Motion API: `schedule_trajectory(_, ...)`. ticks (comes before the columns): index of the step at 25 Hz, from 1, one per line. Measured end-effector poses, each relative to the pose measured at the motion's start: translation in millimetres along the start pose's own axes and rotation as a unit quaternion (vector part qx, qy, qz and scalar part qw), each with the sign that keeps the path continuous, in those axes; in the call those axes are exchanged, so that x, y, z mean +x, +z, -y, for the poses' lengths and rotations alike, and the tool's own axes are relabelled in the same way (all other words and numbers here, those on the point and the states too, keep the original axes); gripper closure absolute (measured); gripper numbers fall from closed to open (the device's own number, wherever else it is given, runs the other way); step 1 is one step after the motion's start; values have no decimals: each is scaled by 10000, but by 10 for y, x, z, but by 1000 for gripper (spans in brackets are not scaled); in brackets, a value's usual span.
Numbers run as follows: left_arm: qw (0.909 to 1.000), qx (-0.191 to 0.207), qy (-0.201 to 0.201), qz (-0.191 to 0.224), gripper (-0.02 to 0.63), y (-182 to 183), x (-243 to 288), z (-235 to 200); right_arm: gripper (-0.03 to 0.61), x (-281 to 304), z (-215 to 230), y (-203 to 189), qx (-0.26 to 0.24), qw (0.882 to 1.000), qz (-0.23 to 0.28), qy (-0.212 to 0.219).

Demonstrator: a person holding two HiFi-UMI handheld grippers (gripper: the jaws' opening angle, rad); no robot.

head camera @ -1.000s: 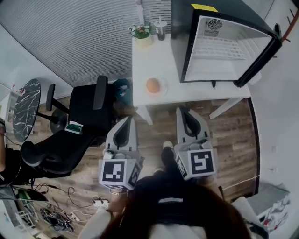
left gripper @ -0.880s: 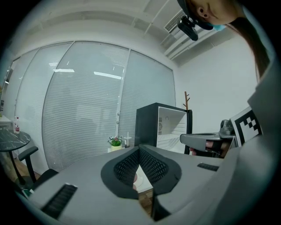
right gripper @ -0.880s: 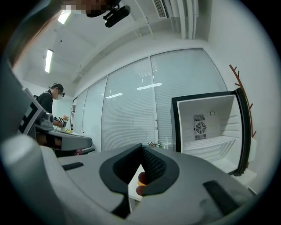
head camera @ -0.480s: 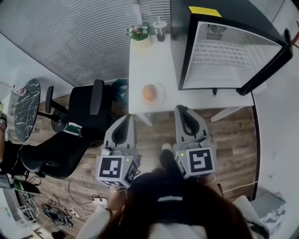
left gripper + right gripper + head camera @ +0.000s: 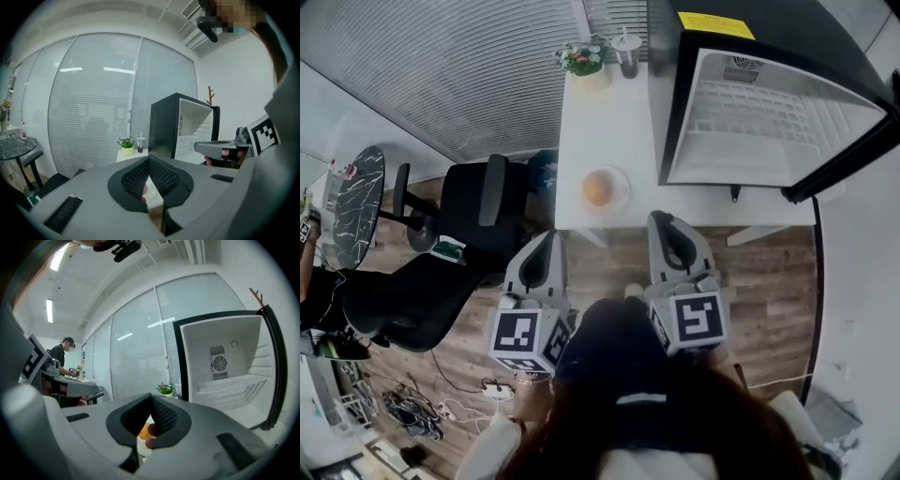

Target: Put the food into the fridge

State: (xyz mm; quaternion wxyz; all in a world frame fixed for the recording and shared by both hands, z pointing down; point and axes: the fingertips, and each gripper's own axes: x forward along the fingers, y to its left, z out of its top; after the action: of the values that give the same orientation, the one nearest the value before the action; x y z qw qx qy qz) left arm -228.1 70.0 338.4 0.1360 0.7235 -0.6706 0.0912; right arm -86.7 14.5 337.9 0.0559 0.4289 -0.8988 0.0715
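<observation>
An orange, round piece of food [image 5: 598, 188] lies on a white plate [image 5: 620, 191] near the front edge of the white table [image 5: 614, 122]; in the right gripper view the food [image 5: 145, 431] peeks out behind the jaws. The black fridge [image 5: 769, 89] stands on the table's right part with its door open and its white shelves bare. My left gripper [image 5: 551, 240] and right gripper [image 5: 662, 223] hover side by side just short of the table's front edge, both shut with nothing between the jaws.
A potted plant [image 5: 584, 58] and a cup with a straw [image 5: 627, 54] stand at the table's far end. A black office chair [image 5: 455, 248] sits left of the table. A person [image 5: 61, 354] stands far off to the left. Cables [image 5: 412, 412] litter the wooden floor.
Both grippers have moved forward toward the table, and the table and fridge now sit closer in the head view. The jaws stayed shut.
</observation>
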Motion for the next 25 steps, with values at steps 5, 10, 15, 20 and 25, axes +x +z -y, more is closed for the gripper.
schedule_trajectory(5,9999,46,44,-105,614,-62,82,-84,583,101,19,-74,22,9999,-131,82)
schedule_trajectory(10,9997,-13,39,-254,614,-126,213,-151,583,205,74,-160,144,9993,-347,39)
schedule_trajectory(15,9993,-68,-48,-377,614,-172,415,-241,583,366,131,-221,93,9987,-491,-3)
schedule_trajectory(20,9988,-163,-90,-442,614,-180,597,-392,583,534,135,-318,116,9973,-729,-48)
schedule_trajectory(25,9978,-131,-91,-638,614,-288,756,-523,583,661,144,-464,21,9952,-960,-169)
